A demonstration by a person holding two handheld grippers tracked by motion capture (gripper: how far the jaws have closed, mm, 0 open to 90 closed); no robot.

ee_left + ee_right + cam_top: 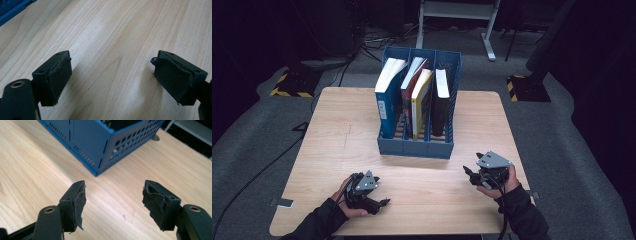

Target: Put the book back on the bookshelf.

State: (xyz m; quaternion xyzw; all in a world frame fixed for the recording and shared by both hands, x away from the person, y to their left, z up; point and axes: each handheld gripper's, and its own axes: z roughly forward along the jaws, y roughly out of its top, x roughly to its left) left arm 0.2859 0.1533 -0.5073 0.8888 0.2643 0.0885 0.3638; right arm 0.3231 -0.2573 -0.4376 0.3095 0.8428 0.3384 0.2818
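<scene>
Both tools released and empty: your left tool (384, 202) rests low on the worktop (337, 135), your right tool (468, 173) faces the blue file rack (414, 147) of upright books (422, 97); next, likely approach one book.

A file rack (416, 145) stands mid-table (337, 140) with books (422, 95) upright in it, the tongs near its front corners.

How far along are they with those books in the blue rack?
Four books already stand in the blue plastic file rack: a blue one, a red one, a yellow one and a black one. Nothing is in hand: the left gripper and right gripper are open over the wooden table. What is left cannot be told.
</scene>
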